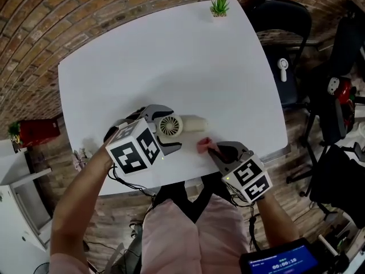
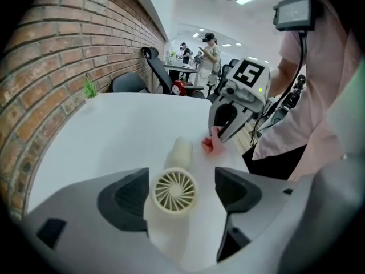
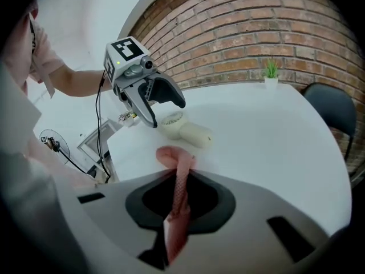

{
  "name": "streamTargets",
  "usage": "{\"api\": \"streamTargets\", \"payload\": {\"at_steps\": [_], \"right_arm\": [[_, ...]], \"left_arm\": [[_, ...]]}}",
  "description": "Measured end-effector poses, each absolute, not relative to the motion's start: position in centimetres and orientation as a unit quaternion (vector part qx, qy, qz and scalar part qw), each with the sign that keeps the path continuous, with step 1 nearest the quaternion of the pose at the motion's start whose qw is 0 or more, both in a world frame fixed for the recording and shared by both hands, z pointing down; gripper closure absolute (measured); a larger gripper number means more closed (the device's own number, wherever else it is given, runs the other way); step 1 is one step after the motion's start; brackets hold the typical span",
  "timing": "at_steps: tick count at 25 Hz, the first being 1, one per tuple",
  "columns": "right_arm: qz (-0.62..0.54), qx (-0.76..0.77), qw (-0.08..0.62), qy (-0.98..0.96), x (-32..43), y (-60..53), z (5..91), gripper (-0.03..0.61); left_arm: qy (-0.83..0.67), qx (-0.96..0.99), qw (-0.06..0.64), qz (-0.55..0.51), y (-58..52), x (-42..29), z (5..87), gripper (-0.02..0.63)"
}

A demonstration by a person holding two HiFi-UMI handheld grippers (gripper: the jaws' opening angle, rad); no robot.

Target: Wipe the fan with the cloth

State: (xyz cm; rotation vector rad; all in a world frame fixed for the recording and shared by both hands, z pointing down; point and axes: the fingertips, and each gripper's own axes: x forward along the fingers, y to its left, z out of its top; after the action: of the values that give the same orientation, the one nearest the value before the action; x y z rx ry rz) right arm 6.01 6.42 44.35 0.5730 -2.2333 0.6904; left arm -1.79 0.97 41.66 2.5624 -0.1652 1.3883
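Your fan (image 1: 181, 125) lies on its side near the front edge of the white table (image 1: 171, 56), its round grille turned toward you and its stubby handle pointing to your right. It looks like light, hard, smooth cream plastic, so expect it to skid or roll under even a gentle wipe unless you steady it. Your left gripper (image 1: 166, 129) has its jaws spread wide to either side of the fan's head. One pad sits right beside the housing and the other stands clear of it, so nothing is clamped yet. Take hold across the solid rim of the housing or on the handle, and keep the pads off the grille face, where the thin vanes would probably bend or snap. Your right gripper (image 1: 215, 150) is pressed together on the pink cloth (image 1: 203, 146), just beside the handle's end and not yet touching the fan. The cloth is thin, limp and mesh-like. It runs as a narrow strip between the pads, with a small fold poking out ahead, and that fold is the part you have to wipe with. It will probably bunch and drag more than glide, so use light strokes. No brand or label can be read on the fan or the cloth. The only printing is the black square markers on both gripper cubes, and the digits on the small screen (image 1: 283, 260) by your right arm are too small to read
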Motion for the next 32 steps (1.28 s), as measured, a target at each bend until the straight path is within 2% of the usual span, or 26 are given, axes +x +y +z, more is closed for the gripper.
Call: {"api": "streamTargets", "payload": {"at_steps": [15, 32], "right_arm": [[0.299, 0.223, 0.344, -0.862, 2.9, 6.1, 44.1, 0.546], [0.426, 0.316, 0.262, -0.806, -0.4, 3.9, 45.7, 0.548]], "left_arm": [[-0.002, 0.827, 0.017, 0.561, 0.8, -2.9, 45.7, 0.264], [0.027, 0.826, 0.016, 0.563, 0.9, -2.8, 45.8, 0.264]]}}
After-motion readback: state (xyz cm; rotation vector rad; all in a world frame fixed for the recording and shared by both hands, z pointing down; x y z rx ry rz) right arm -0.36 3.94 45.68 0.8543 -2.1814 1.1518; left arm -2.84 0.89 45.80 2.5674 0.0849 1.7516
